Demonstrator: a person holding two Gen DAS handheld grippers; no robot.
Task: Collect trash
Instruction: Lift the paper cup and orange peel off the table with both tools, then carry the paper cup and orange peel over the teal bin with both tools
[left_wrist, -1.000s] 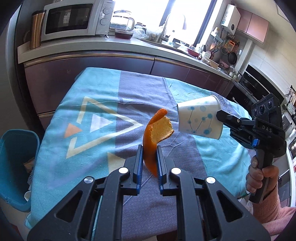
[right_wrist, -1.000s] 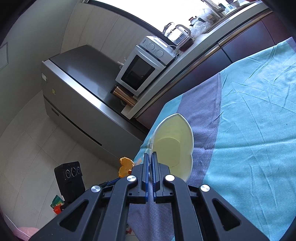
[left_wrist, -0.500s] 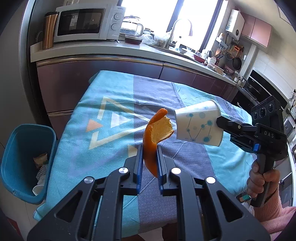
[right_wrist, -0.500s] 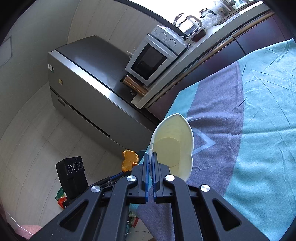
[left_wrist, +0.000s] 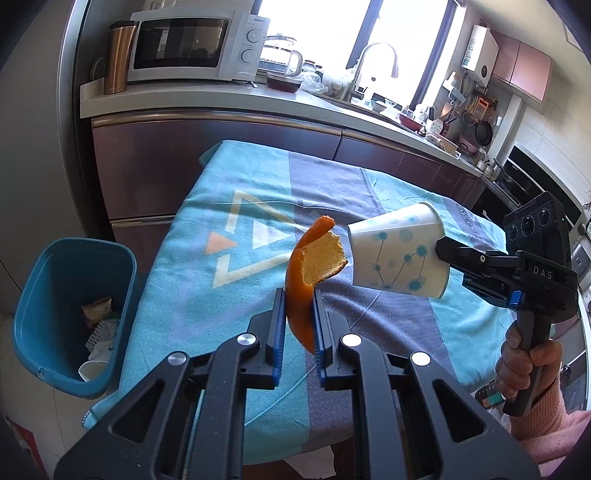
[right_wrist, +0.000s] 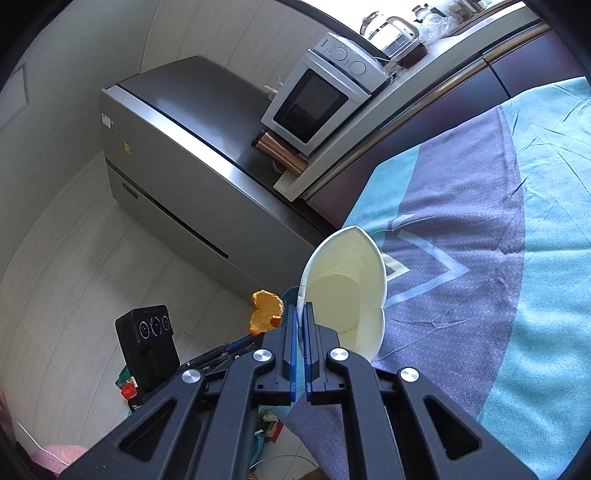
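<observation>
Curled orange peel (left_wrist: 308, 269), squashed paper cup (left_wrist: 397, 254)

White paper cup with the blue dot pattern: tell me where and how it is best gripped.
Grip the white paper cup with blue dots by its rim wall, one finger inside the mouth and one outside, coming in at the open end. The thin wall fits between nearly closed jaws, while the body is wide. The right gripper holds it exactly so, the rim pinched flat where it is clamped.
</observation>
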